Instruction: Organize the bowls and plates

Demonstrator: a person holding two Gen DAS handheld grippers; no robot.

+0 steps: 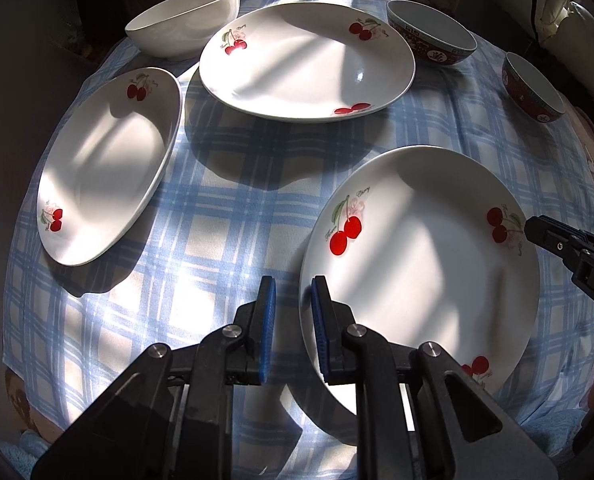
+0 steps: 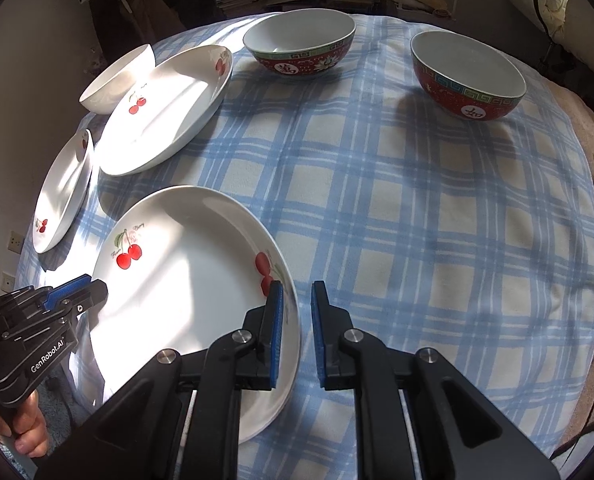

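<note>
A white cherry-print plate (image 1: 425, 264) (image 2: 193, 280) lies nearest me on the blue checked cloth. My left gripper (image 1: 294, 292) (image 2: 97, 290) straddles its left rim. The inner pad lies against the plate, and cloth shows between the rim and the outer pad. My right gripper (image 2: 297, 292) (image 1: 535, 228) sits on the opposite rim, with its jaws narrow around the edge. Two more cherry plates (image 1: 305, 64) (image 1: 109, 168) lie further back and to the left. Behind them are a white bowl (image 1: 181, 24) and two red patterned bowls (image 2: 301, 48) (image 2: 467, 76), all upright.
The checked cloth (image 2: 377, 200) covers a round table, with bare cloth at centre and right. A brown edge shows beyond it at the right. Shelves and clutter stand behind the table. A person's hand (image 2: 29, 432) holds the left gripper's handle.
</note>
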